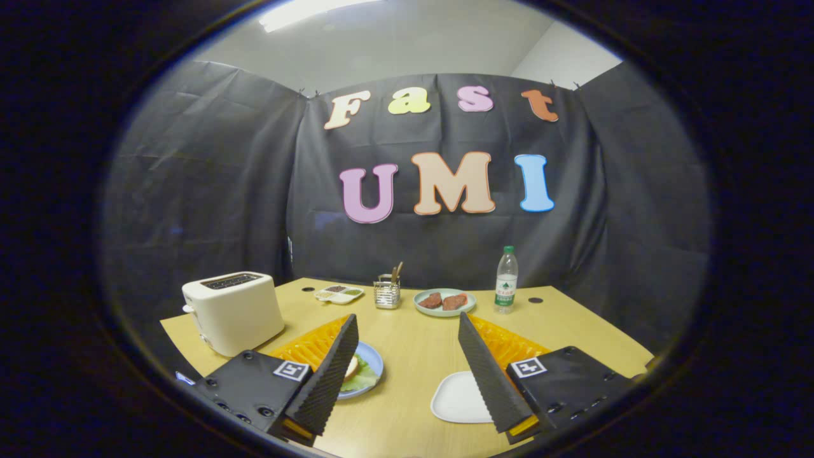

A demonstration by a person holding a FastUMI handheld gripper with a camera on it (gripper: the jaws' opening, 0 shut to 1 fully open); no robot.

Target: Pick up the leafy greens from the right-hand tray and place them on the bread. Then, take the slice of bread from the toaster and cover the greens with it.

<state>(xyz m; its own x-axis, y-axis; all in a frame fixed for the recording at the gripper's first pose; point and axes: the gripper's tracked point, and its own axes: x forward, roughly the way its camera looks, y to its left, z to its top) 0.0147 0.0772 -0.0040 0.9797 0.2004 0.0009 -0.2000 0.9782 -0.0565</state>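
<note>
The gripper (pixel 407 362) stood wide open above the wooden table (pixel 413 343), its two ribbed black fingers (pixel 334 375) well apart and holding nothing.

Task status, as judged from the layout: the first step appeared complete. The leafy greens (pixel 364 376) lay on the blue plate (pixel 375 362) beside the left finger, resting on or against the bread (pixel 351 366); the finger hid most of both, so the exact stacking could not be confirmed. The white tray (pixel 461 397) beside the right finger showed a bare surface.

Remaining: the second step. The white toaster (pixel 232 312) stood just beyond the left finger, at the table's left edge. Its slots were dark, and no slice could be made out in them from this angle.

Appearance of the greens: pale green, ruffled at the edge, spilling toward the plate rim. The bread showed as a light tan, rounded sliver.

Farther back stood a green plate with two reddish pieces (pixel 444 301), a water bottle (pixel 506 280), a metal utensil holder (pixel 386 294) and a small divided dish (pixel 339 293).
</note>
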